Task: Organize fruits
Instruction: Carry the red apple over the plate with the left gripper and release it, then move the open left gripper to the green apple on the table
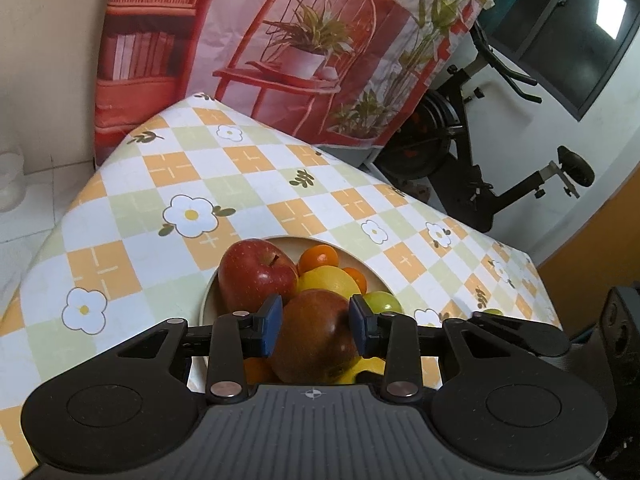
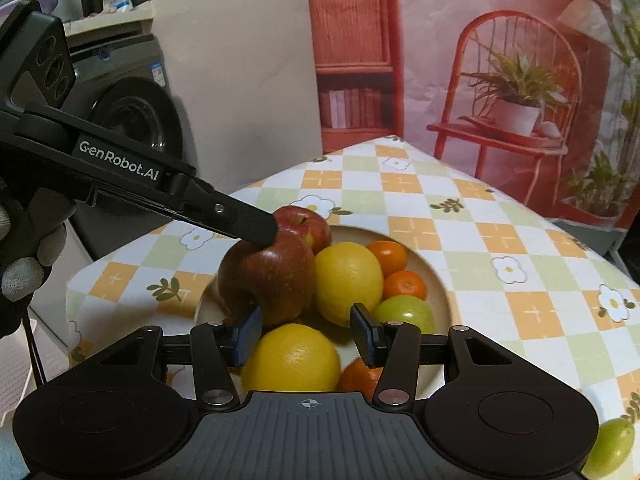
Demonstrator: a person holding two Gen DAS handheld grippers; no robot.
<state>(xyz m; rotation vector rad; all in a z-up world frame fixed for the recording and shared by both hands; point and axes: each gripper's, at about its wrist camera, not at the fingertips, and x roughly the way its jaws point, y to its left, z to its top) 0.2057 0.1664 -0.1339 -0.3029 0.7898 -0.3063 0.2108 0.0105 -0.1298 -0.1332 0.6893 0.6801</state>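
Two red apples sit in the bowl (image 2: 434, 276). The nearer red apple (image 1: 316, 336) is pinched between the blue pads of the left tongs (image 1: 314, 326), which reach it from the left in the right wrist view. The far red apple (image 1: 256, 276) lies just beyond those pads. Right tongs (image 2: 306, 334) hover spread and empty; a lemon (image 2: 292, 360) lies directly below their gap, a second lemon (image 2: 348, 280) just ahead. Tangerines (image 2: 404, 284) and a green apple (image 2: 404, 312) lie ahead to the right. One green fruit (image 2: 612, 448) lies on the tablecloth (image 2: 500, 220), right of the right tongs and nearer them; probably next to collect.
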